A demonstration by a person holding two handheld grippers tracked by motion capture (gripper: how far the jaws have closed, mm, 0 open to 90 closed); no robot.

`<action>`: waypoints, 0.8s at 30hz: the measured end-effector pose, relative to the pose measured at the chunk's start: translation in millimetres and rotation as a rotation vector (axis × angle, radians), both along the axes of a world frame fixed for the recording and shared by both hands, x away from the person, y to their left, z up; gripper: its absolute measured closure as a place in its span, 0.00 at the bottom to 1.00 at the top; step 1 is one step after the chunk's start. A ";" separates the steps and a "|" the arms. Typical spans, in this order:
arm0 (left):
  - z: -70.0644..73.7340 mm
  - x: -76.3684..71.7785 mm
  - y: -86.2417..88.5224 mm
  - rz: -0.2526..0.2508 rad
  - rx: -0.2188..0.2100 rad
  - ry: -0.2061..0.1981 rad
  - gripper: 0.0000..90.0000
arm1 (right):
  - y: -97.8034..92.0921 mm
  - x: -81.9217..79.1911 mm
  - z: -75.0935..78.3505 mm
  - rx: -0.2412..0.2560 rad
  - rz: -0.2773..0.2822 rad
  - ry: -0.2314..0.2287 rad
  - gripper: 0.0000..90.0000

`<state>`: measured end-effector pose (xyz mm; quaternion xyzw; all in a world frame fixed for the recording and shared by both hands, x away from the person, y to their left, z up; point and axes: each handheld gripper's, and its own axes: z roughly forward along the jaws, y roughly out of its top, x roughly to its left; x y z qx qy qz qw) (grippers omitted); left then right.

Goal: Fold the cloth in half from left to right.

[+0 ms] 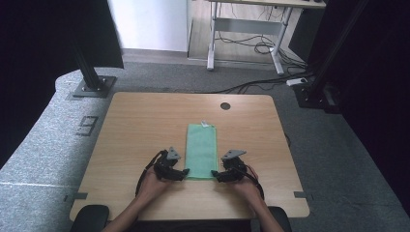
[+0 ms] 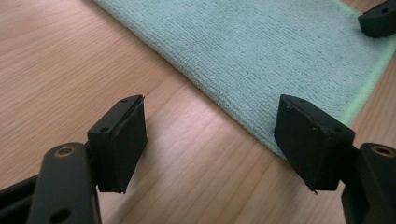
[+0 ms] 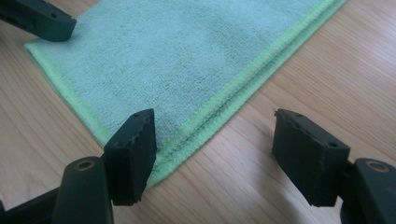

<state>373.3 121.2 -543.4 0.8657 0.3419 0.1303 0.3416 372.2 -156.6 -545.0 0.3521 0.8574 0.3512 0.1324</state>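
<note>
1. Worktop (image 1: 145,125): pale wood-grain laminate, smooth and hard, so the cloth will likely slide before it lifts. Bring your jaws down flat to the surface and pinch, rather than pushing sideways.
2. Green microfibre cloth (image 1: 201,151): it lies folded into a long strip at the middle of the worktop, its near short edge between your two grippers. The nap is soft and looped, with a brighter stitched hem and stacked layers showing at the right corner (image 3: 187,140). Catch every layer.
3. Left gripper (image 2: 210,140): jaws wide open, holding nothing, straddling the cloth's near left corner.
4. Right gripper (image 3: 215,149): jaws likewise spread and empty, one pad (image 3: 133,156) over the hem. Close both together for an even lift.
</note>
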 end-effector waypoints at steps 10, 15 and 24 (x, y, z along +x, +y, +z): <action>-3.2 4.0 16.4 0.008 -0.026 0.002 0.23 | 13.8 3.0 -1.9 0.014 0.006 -0.015 0.32; -4.1 3.2 17.5 0.004 -0.033 -0.007 0.23 | 13.5 2.8 -2.1 0.018 0.004 -0.016 0.32; 1.5 0.1 16.7 -0.006 -0.032 -0.034 0.23 | 15.2 0.4 1.2 -0.004 0.011 -0.038 0.32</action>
